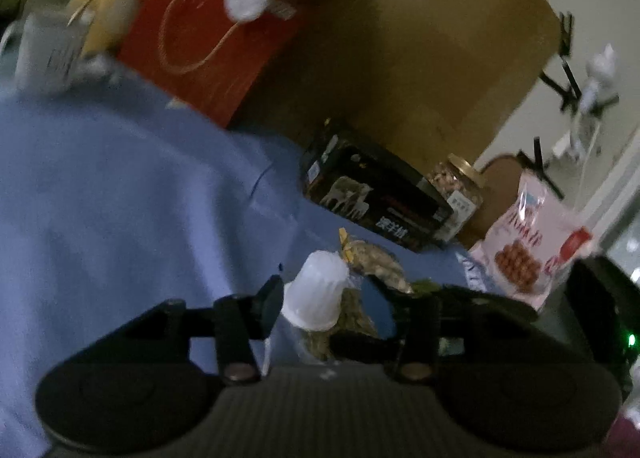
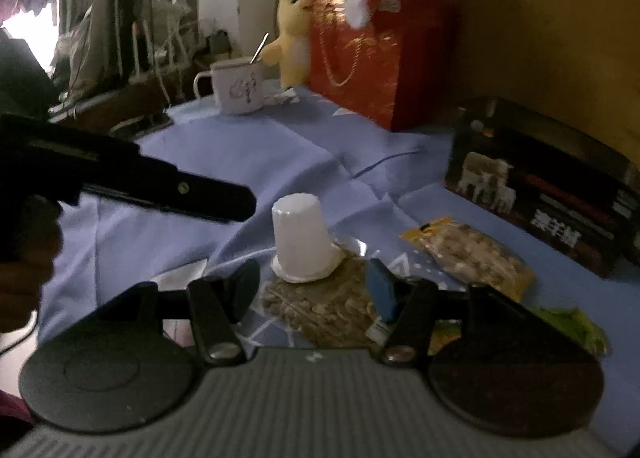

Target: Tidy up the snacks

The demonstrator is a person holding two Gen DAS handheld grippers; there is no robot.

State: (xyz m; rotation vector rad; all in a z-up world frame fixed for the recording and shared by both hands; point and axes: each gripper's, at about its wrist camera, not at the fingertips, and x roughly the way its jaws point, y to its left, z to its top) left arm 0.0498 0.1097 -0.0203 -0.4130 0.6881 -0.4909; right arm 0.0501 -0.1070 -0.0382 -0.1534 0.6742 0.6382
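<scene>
A white upside-down jelly cup sits on a clear bag of seeds on the blue cloth. My right gripper is open, its fingers low on either side of the seed bag, just short of the cup. My left gripper is open around the same cup; its left finger looks close to the cup, contact unclear. It shows in the right wrist view as a dark finger left of the cup. A yellow-edged nut bag lies to the right.
A black box with white animals stands at the right, with a nut jar and a pink snack bag beyond it. A red gift bag, plush toys, a white mug and a green packet are around.
</scene>
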